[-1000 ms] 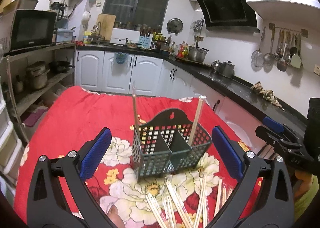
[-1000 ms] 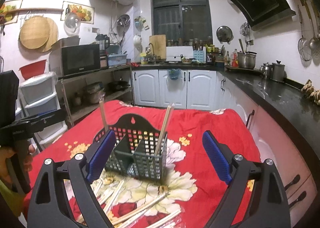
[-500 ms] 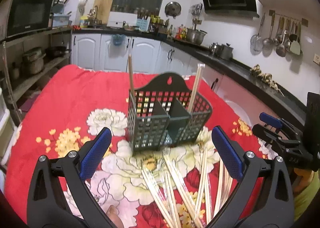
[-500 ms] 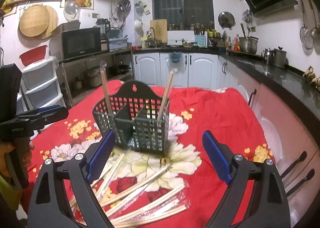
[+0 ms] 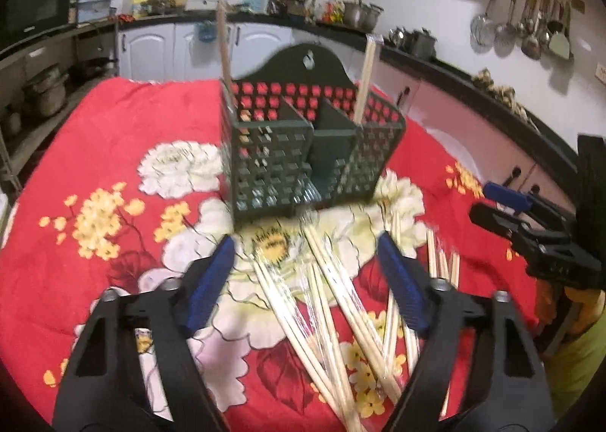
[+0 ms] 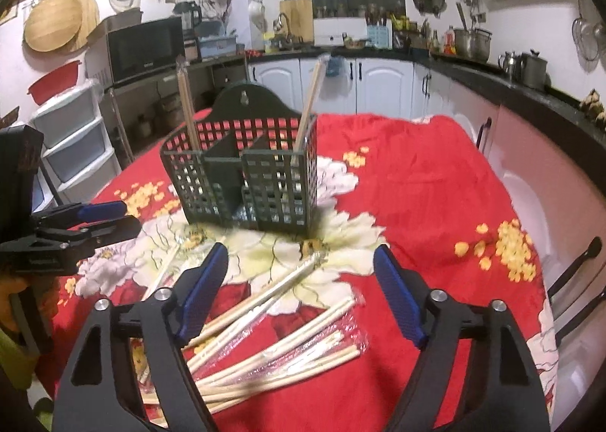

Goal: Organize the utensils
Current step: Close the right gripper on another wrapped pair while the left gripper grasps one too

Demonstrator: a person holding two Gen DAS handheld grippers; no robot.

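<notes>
chopsticks [image 5: 333, 303] in clear wrappers, fanned on red floral cloth [image 5: 113, 151] just before caddy [image 5: 303, 151]; two already upright inside. left gripper [image 5: 306, 273] and right gripper [image 6: 299, 273] low over pile, jaws spread, empty. best: single out one top pair mid-length, pinch square, lift clear of neighbours.

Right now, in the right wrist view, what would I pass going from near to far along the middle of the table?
Hand-held gripper → wrapped chopsticks lying loose → white flower on the red tablecloth → dark slotted utensil holder → white cabinets.
</notes>
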